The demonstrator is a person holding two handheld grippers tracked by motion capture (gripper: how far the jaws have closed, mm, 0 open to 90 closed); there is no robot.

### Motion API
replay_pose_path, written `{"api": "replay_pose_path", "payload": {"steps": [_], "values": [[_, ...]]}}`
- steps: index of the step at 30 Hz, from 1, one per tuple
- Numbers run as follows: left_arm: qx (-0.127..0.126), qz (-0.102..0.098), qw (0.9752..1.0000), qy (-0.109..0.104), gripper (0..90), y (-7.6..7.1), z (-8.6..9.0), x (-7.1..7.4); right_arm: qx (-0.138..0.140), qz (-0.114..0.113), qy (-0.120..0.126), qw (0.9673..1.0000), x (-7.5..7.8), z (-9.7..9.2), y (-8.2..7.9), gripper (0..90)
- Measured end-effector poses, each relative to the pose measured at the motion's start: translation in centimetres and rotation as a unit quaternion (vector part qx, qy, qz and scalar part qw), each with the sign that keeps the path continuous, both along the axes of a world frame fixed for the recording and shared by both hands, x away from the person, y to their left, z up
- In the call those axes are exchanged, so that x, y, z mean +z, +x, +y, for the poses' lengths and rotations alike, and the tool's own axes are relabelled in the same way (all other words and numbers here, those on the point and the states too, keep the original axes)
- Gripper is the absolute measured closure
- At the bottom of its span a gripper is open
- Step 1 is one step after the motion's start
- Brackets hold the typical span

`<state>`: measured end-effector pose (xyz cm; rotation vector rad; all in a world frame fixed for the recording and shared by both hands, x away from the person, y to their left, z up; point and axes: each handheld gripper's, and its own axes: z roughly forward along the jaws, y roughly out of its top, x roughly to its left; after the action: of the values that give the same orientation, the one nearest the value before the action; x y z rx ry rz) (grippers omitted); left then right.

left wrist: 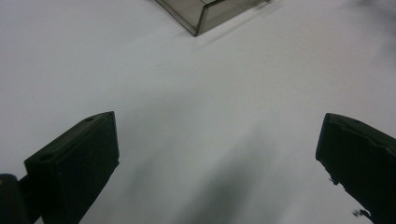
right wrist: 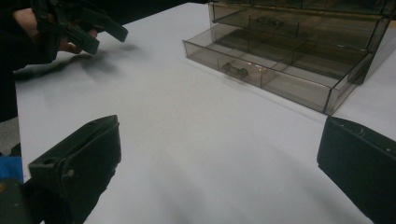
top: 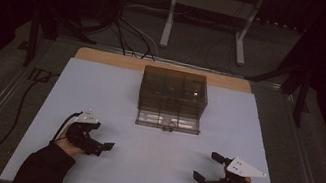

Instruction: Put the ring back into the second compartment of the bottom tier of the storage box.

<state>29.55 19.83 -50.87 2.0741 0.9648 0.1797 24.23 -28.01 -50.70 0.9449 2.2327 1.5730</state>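
From the high view, I have the left gripper [top: 103, 146] and right gripper [top: 206, 167] spread wide near the table's [top: 100, 90] front edge, the smoky drawer cabinet [top: 174, 93] well apart beyond them. My left gripper view catches a cabinet corner [left wrist: 198, 18] ahead. My right gripper view shows the bottom drawer [right wrist: 280, 70] pulled out, a small metal part [right wrist: 235, 70] inside.

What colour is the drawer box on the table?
Smoky, see-through grey-brown drawer box, best in the right gripper view.

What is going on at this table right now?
A person holds a gripper in each hand over a white table. The left gripper and right gripper are both open and hold nothing. Between and beyond them stands a smoky clear drawer box with its bottom drawer pulled out; a small dark item lies in one compartment.
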Motion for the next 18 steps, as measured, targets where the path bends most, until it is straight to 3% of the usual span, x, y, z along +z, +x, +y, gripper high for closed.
{"api": "replay_pose_path", "payload": {"steps": [9, 14, 18], "values": [[0.012, 0.002, 0.9999, 0.001, 0.6, -1.8, 1.7, -0.5, 0.000, -0.001, 0.001, 1.0000, 0.0, 0.0, 0.0, 0.0], [0.030, 0.014, 0.9994, 0.005, 0.6, -2.5, 2.4, -0.9, 0.000, -0.001, 0.000, 1.0000, 0.0, 0.0, 0.0, 0.0], [0.046, 0.013, 0.9989, 0.003, 0.6, -2.9, 2.6, -0.8, 0.000, -0.001, -0.001, 1.0000, 0.0, 0.0, 0.0, 0.0]]}}
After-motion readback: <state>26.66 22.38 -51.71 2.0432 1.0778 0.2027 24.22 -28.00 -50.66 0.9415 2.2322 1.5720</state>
